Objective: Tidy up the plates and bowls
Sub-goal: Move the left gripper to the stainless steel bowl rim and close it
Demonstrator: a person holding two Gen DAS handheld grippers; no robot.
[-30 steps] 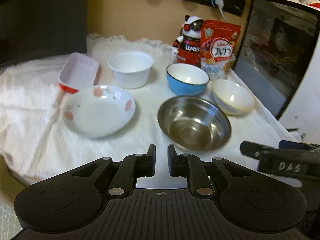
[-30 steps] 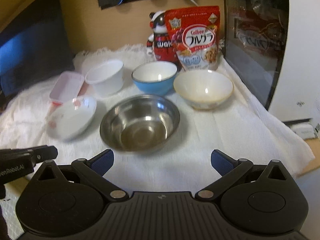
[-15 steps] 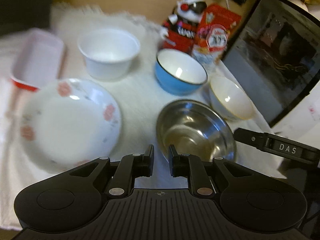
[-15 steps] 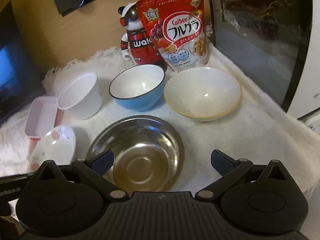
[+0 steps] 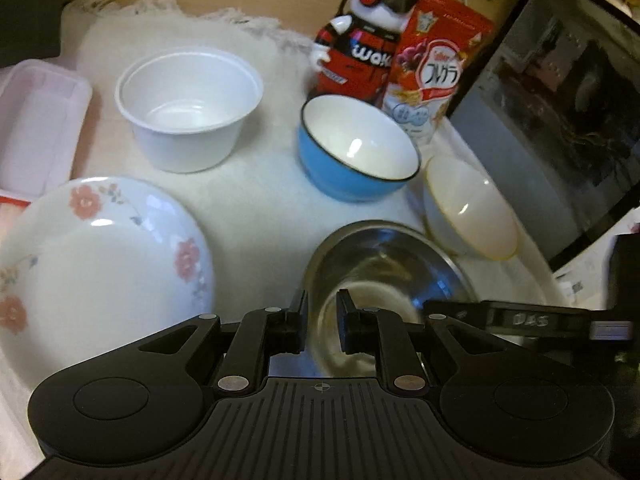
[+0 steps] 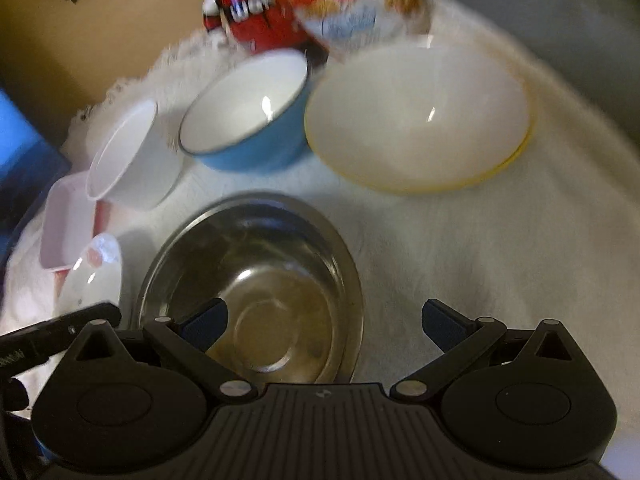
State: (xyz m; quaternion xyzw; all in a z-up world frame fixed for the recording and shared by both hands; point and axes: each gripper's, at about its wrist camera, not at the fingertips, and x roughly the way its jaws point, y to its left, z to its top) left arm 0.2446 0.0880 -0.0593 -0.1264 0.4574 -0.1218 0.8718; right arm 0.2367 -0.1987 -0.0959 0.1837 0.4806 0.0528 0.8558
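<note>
On the white cloth a steel bowl (image 5: 392,264) sits right in front of both grippers. My left gripper (image 5: 322,322) is shut, nothing in it, hovering at the bowl's near-left rim. My right gripper (image 6: 324,320) is open wide, its left fingertip over the steel bowl (image 6: 256,280) and the bowl's right rim between the fingers. A floral plate (image 5: 100,256) lies left of the steel bowl. Behind stand a white plastic bowl (image 5: 188,108), a blue bowl (image 5: 356,152) and a cream bowl (image 6: 420,120) with a yellow rim.
A pink tray (image 5: 36,120) lies at the far left. A panda figure (image 5: 360,40) and a cereal bag (image 5: 436,68) stand against the back wall. A dark glass appliance door (image 5: 560,120) closes off the right side. The cloth (image 6: 480,240) stretches to the right of the steel bowl.
Both grippers have moved forward and down toward the steel bowl, which now fills the near view. The right one has also rolled. Neither jaw spacing has changed.
</note>
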